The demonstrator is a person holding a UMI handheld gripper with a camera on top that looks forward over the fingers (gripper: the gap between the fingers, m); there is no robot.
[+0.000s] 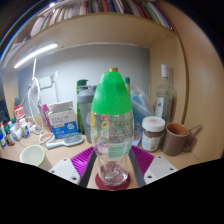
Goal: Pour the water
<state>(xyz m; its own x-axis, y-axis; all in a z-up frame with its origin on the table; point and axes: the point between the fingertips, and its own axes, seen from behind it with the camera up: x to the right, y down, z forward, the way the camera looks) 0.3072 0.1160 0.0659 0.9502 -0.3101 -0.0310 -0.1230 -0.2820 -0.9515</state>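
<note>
A clear plastic bottle with a tall green top stands upright between my fingers. Its base sits over a dark red round coaster on the wooden table. My gripper has its magenta pads pressed against both sides of the bottle's lower body. I cannot tell whether the base rests on the coaster or hangs just above it.
A brown mug and a white-lidded jar stand to the right, with a tall glass bottle behind. A white cup, a blue box and a white lamp are to the left. Bookshelves run overhead.
</note>
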